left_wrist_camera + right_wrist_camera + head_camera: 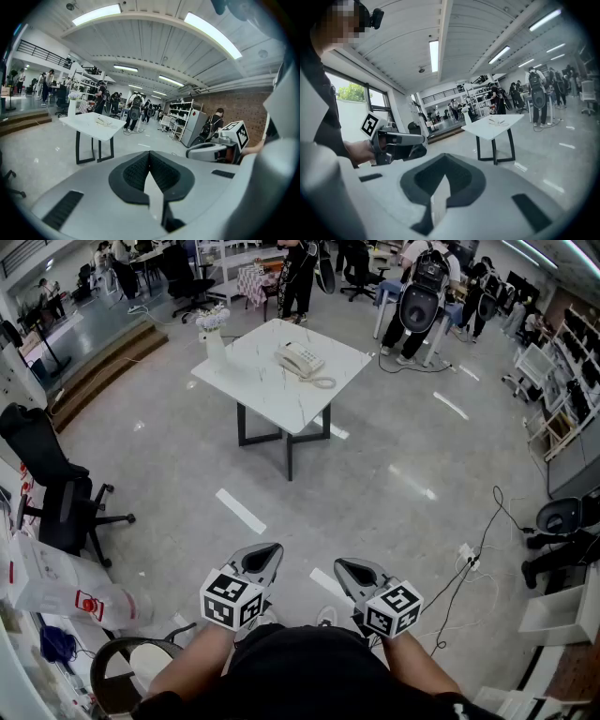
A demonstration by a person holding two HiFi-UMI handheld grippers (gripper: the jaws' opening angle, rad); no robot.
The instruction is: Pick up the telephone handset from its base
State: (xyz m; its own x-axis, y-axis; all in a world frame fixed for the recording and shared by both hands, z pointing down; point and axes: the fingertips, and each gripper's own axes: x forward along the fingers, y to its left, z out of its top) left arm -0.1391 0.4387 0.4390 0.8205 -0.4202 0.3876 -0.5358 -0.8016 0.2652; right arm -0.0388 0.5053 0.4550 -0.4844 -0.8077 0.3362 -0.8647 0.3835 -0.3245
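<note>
1. The telephone (300,361) sits on a white surface (253,390) well apart from both grippers. A wide stretch of bare floor (309,493) lies between them. Seen from the head view, it is straight ahead and roughly midway between the two hands.

2. The left gripper (269,551) is held low, close to the body. Its jaws are pressed together with nothing between them; its own view shows the pads meeting along a line.

3. The right gripper (345,566) is alongside it at much the same height. Its jaws are also fully closed and empty.

4. Neither hand looks clearly nearer to the telephone. In the left gripper view the telephone (101,121) shows left of the jaw line. In the right gripper view the telephone (497,121) shows right of it. Neither gripper is aimed squarely at it.

5. The handset (289,359) appears to rest on its base along the telephone's left side. Its length seems to run diagonally across the surface, though it is too small here to be sure. The coiled cord (322,382) loops off toward the near edge.

6. A vase of flowers (214,334) stands near the left corner, apart from the telephone.

7. My judgement is that the pick has not begun. The person first has to cross the floor, then one pair of jaws has to open and line up across the handset's length.
</note>
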